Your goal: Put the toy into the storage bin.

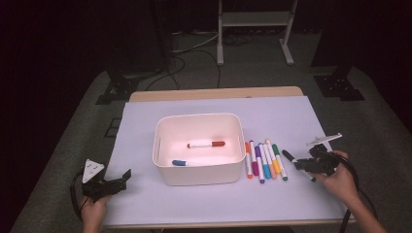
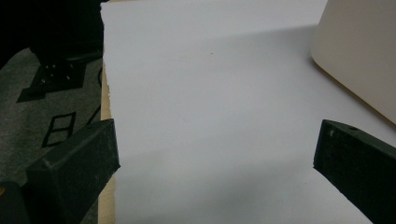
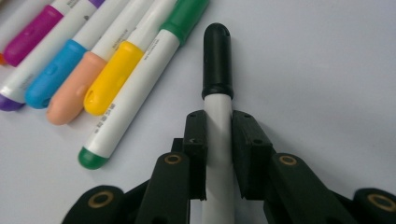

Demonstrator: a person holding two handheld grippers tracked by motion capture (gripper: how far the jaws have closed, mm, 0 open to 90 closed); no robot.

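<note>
A person at a table sorting felt-tip markers into a white plastic bin, with one black-capped marker gripped.

A pale lilac sheet [image 1: 214, 204] covers the table, and the white rectangular plastic bin [image 1: 199, 170] sits at its middle, holding a red-capped marker [image 1: 206, 144] and a blue-capped marker [image 1: 180, 162]. Just right of the bin lies a row of coloured markers [image 1: 265, 160]. Right of that row, the right gripper [image 3: 218, 140] has its jaws closed on the white barrel of the black-capped marker [image 3: 217, 60], which lies on the sheet. Left of the bin, the left gripper [image 2: 215, 154] rests wide open, holding nothing. The grip sits behind the cap, so the marker may tip or slip when lifted, and a swing could knock the green-capped marker [image 3: 140, 84] beside it.
</note>
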